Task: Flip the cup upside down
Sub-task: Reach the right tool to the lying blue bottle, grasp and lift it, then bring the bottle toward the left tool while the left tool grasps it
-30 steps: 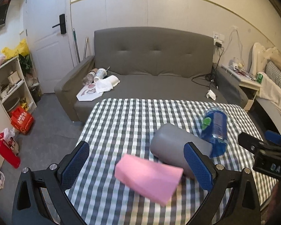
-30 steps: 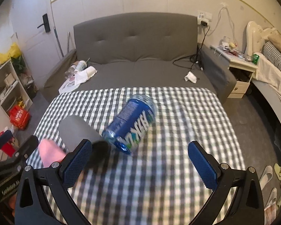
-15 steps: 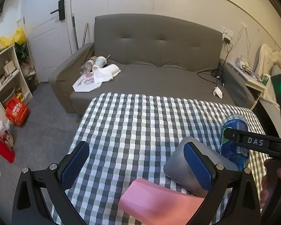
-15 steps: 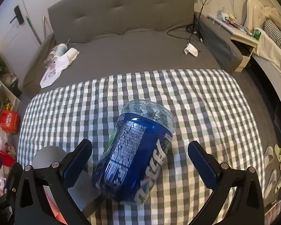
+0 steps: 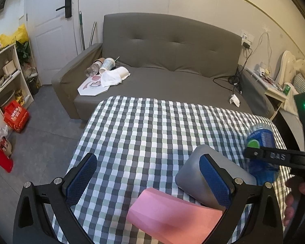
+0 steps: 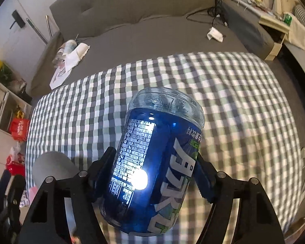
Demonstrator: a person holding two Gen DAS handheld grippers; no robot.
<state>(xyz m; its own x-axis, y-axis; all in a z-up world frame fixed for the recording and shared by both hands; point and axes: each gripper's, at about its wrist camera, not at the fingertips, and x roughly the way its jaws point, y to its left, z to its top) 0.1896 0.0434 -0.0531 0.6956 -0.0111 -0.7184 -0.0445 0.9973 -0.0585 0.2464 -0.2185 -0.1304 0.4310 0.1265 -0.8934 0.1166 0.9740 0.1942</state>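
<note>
A blue-labelled clear plastic cup (image 6: pixel 156 152) fills the right wrist view, its clear closed end pointing away from the camera. My right gripper (image 6: pixel 154 164) is shut on its sides, one finger on each flank. The left wrist view shows the same cup (image 5: pixel 262 136) at the table's right edge, held by the right gripper (image 5: pixel 274 156). My left gripper (image 5: pixel 146 162) is open and holds nothing. Its right finger overlaps a grey cup (image 5: pixel 188 174) lying on its side. A pink cup (image 5: pixel 172 213) lies in front of that.
The table wears a checked cloth (image 5: pixel 152 126). A grey sofa (image 5: pixel 168 61) with paper cups and a cloth stands right behind it. Shelves (image 5: pixel 4 77) and red bags (image 5: pixel 16 116) are at the left, a bedside table (image 5: pixel 274 87) at the right. A hand (image 5: pixel 303 189) grips the right tool.
My right gripper has moved in on the blue cup and shut on its sides. The left gripper has shifted a little, so the grey and pink cups sit lower and further right.
</note>
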